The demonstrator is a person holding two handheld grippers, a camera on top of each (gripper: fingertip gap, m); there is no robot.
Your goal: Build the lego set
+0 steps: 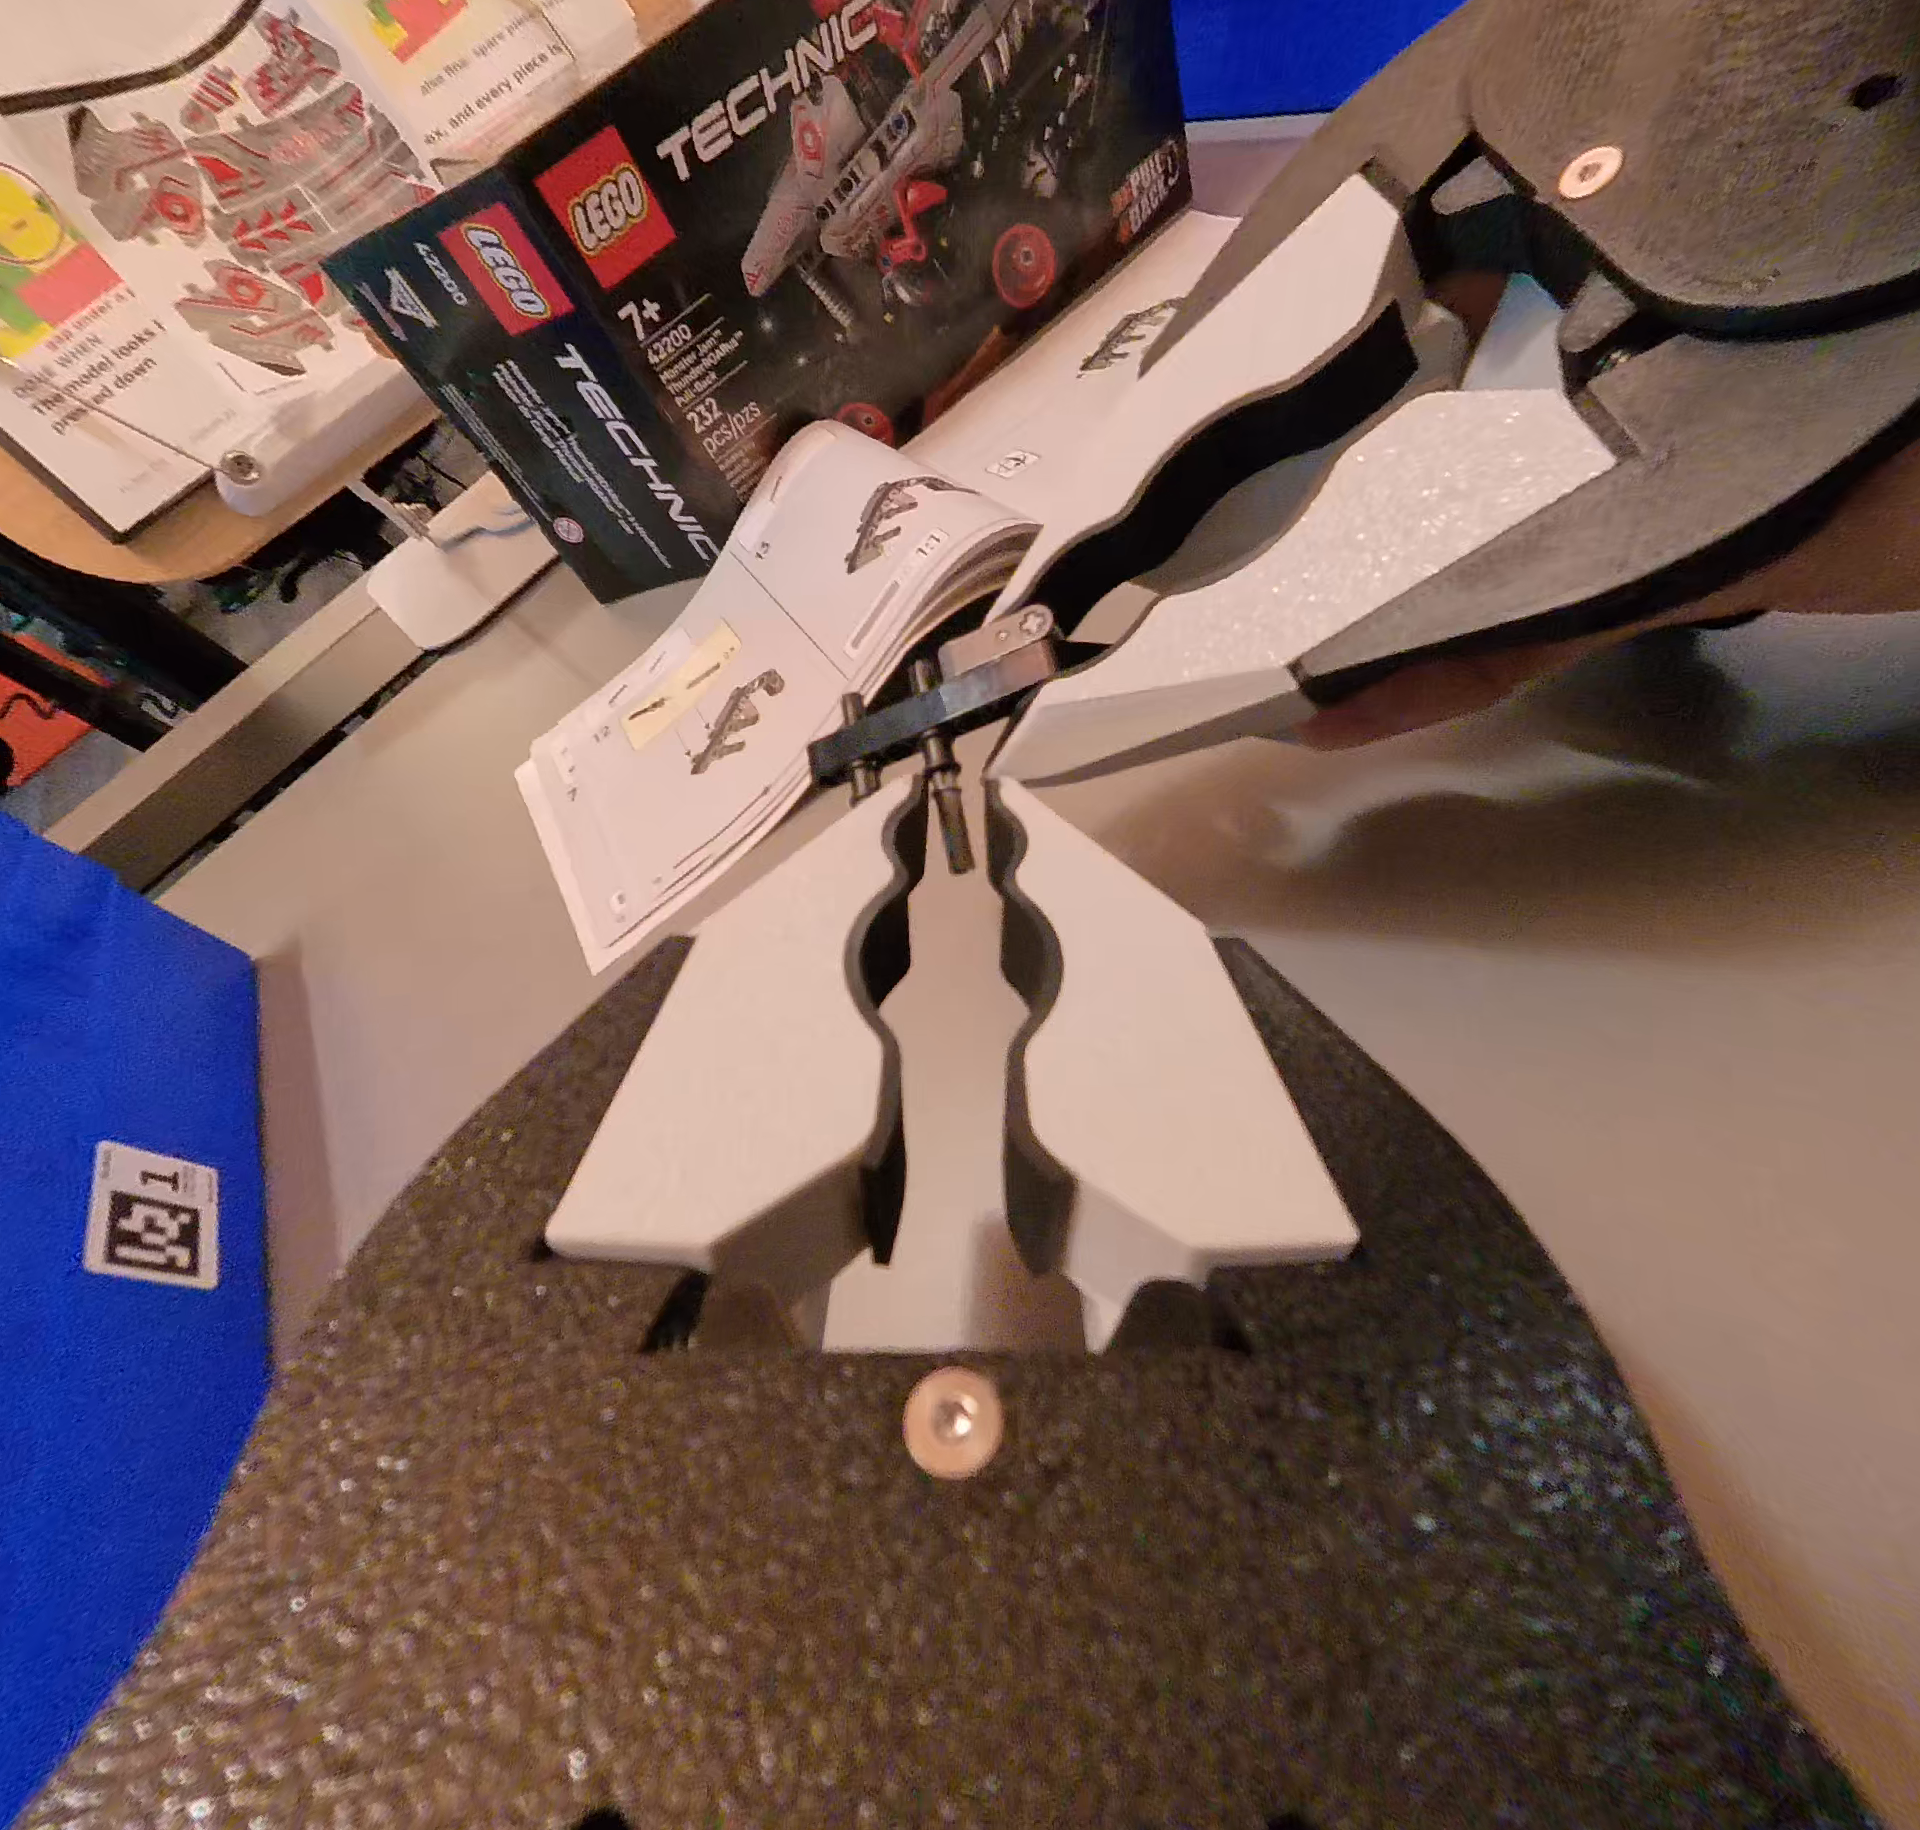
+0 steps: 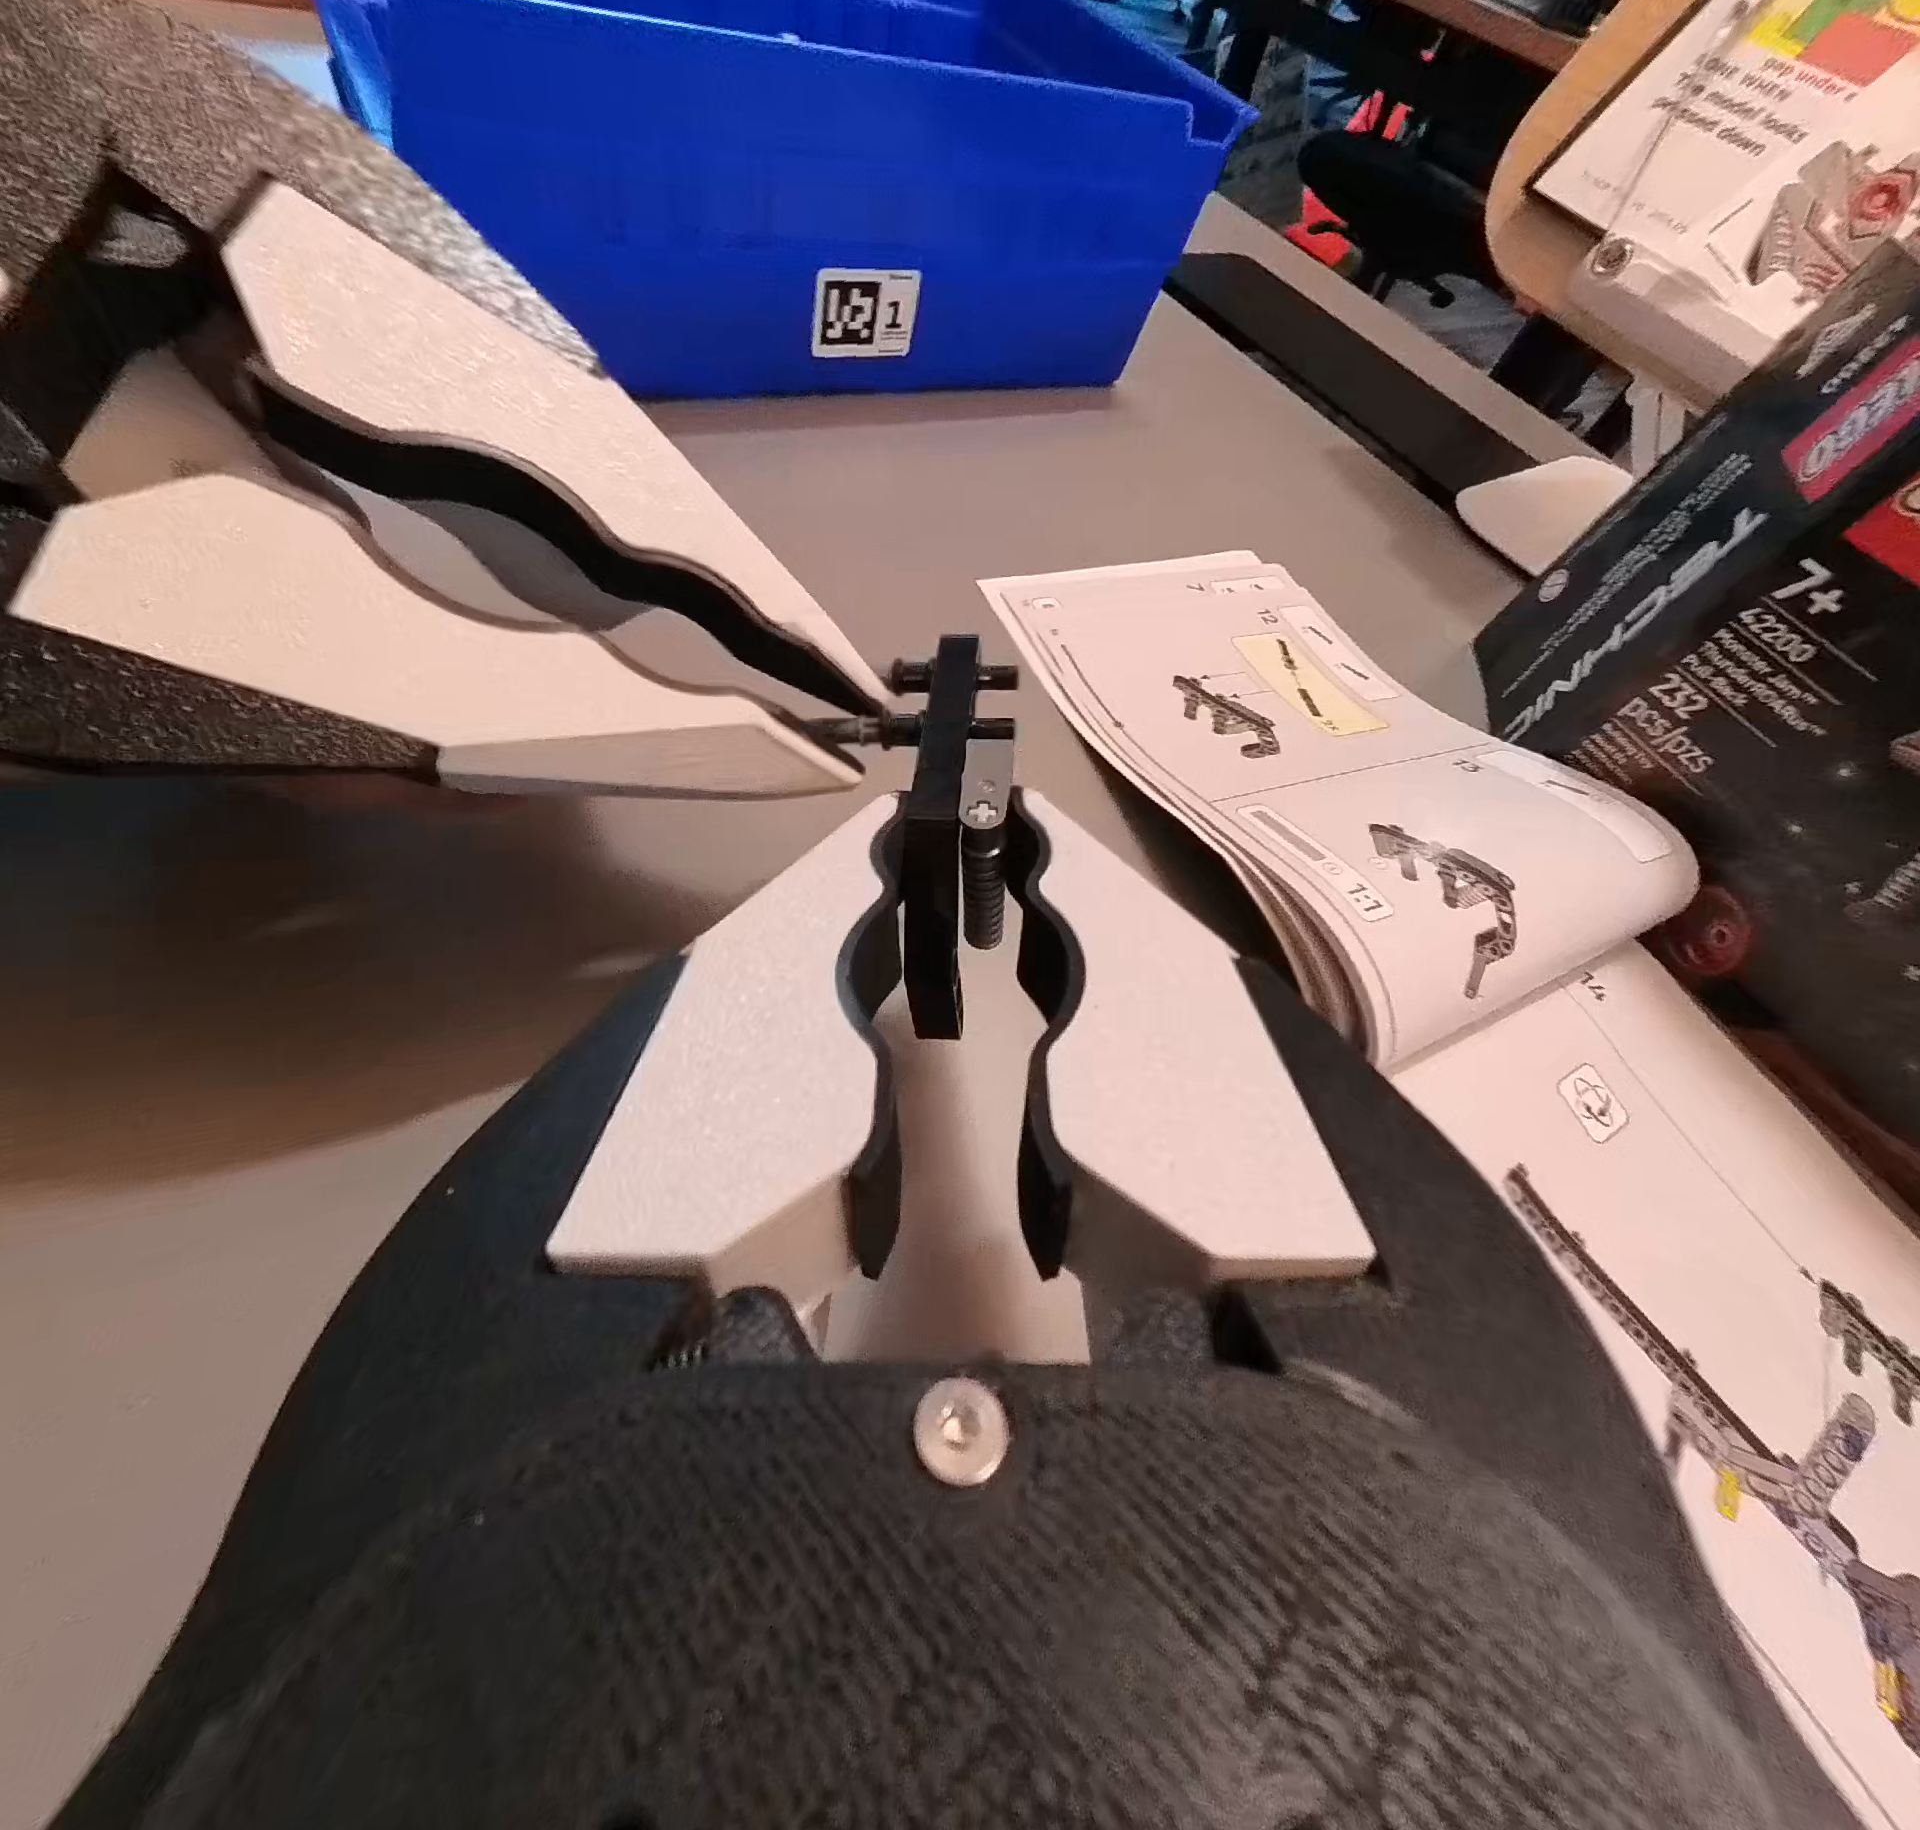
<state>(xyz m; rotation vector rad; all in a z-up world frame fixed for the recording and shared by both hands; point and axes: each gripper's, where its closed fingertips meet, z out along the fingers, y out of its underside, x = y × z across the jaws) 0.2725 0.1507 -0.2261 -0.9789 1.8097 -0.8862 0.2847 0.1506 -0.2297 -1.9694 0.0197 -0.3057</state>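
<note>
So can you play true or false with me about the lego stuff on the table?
1. The right gripper holds a black beam. True.
2. The left gripper pinches a black pin stuck in the beam. True.
3. The booklet is closed. False: it lies open, pages curling.
4. The bin is red. False: it is blue.
5. The box stands behind the booklet. True.

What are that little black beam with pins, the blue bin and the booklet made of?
The small black beam with pins, held in the right claw, looks like hard, glossy moulded plastic. The blue bin seems ribbed, matte plastic. The open instruction booklet is thin printed paper; its pages curl.
</note>
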